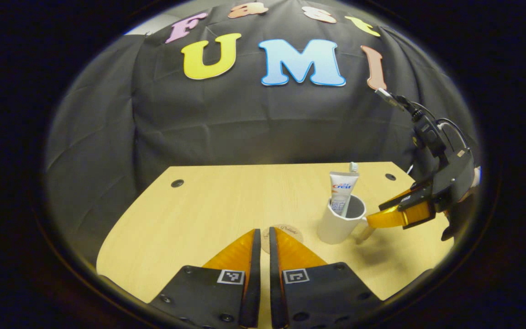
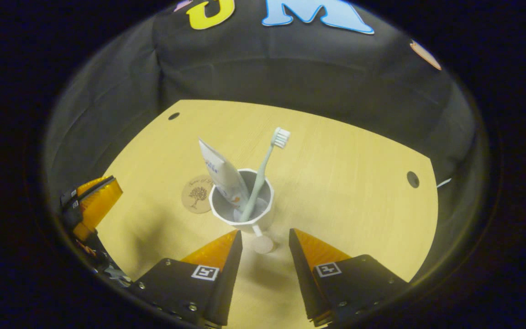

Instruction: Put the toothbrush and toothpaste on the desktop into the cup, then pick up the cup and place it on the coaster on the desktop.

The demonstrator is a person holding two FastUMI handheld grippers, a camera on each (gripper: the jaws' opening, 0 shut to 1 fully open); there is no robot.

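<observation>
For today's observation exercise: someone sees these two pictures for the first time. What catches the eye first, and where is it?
The white cup stands mid-desk with the toothbrush and toothpaste tube leaning inside it. The right gripper is open, straddling the cup's stubby handle. The round coaster lies bare beside the cup, with the shut left gripper aimed at it.

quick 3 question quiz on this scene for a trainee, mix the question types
1. True or false: the toothbrush and toothpaste are both in the cup.
2. The coaster is: A) under the cup B) beside the cup, bare C) held by a gripper.
3. Fill in: the right gripper is open, its fingers on either side of the cup's ____.

Key: 1 true; 2 B; 3 handle.
</observation>
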